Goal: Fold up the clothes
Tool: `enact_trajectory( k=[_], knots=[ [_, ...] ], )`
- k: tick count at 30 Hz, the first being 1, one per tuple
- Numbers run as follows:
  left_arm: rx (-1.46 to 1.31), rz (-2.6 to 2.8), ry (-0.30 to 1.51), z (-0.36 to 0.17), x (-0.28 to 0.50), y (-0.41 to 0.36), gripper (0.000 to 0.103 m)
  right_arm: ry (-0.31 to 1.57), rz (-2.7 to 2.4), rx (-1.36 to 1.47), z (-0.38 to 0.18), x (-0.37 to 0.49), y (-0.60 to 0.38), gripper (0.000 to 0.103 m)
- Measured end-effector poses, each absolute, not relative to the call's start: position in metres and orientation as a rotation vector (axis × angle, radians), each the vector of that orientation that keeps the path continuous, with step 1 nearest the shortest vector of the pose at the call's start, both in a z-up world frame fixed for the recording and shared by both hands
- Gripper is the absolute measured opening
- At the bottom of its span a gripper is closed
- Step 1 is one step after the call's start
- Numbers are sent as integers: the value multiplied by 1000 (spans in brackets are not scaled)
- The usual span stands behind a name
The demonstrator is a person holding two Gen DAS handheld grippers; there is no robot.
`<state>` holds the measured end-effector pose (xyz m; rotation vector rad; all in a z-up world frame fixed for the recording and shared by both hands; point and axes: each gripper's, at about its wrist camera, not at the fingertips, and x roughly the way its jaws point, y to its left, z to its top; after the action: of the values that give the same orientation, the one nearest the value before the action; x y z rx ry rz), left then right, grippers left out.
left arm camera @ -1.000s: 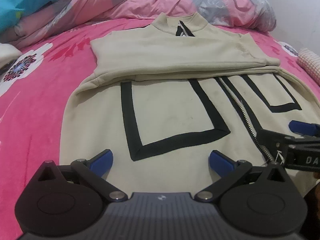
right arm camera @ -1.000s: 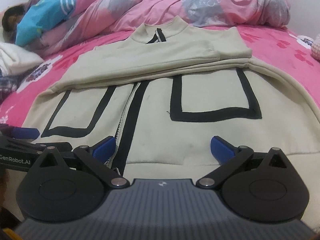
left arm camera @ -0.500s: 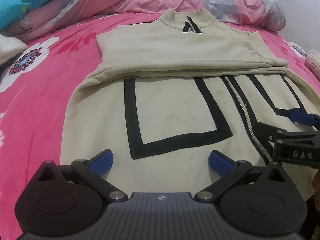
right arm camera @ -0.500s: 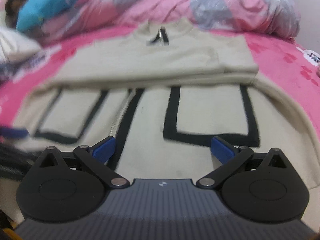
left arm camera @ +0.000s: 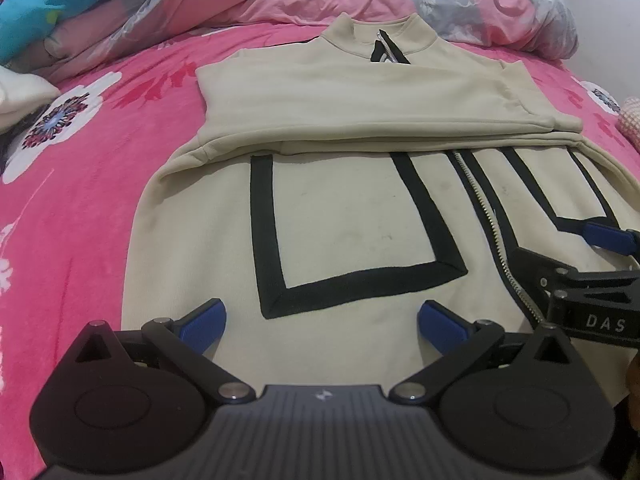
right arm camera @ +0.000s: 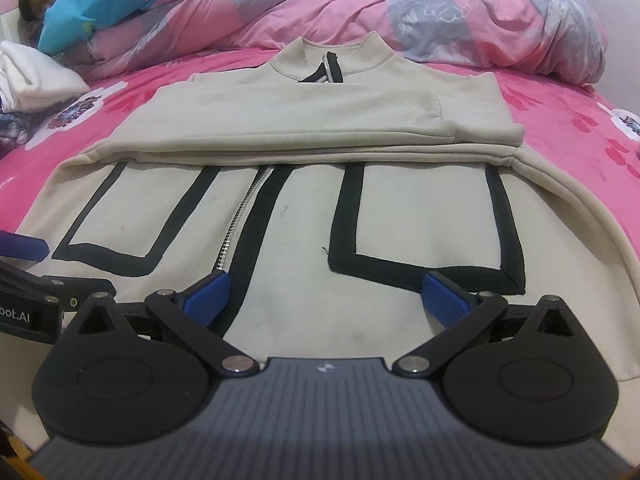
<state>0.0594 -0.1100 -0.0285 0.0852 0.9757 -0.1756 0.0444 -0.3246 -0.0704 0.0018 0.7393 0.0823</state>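
Nearest, the left gripper (left arm camera: 322,318) and right gripper (right arm camera: 325,293) hover with jaws wide and empty over the near hem of the beige jacket (left arm camera: 352,216), which lies flat on the pink bedsheet (left arm camera: 80,184). Farther off, the sleeves (right arm camera: 304,120) already lie folded across the chest; folding hem to collar seemingly remains.

Both wrist cameras sat low and close over the near hem of the cream jacket (left arm camera: 352,216), looking along it toward its collar (right arm camera: 328,60) and the pink quilt (right arm camera: 440,12), the left view from its left half, the right view from its right, sharing the zipper (left arm camera: 488,216).
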Motion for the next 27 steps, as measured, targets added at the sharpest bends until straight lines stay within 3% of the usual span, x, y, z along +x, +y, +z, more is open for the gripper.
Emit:
enact_trajectory(
  k=[27],
  knots=[
    [89,-153,918,-33,52,-113,103,708,80,1,-74,40,-324,102]
  ],
)
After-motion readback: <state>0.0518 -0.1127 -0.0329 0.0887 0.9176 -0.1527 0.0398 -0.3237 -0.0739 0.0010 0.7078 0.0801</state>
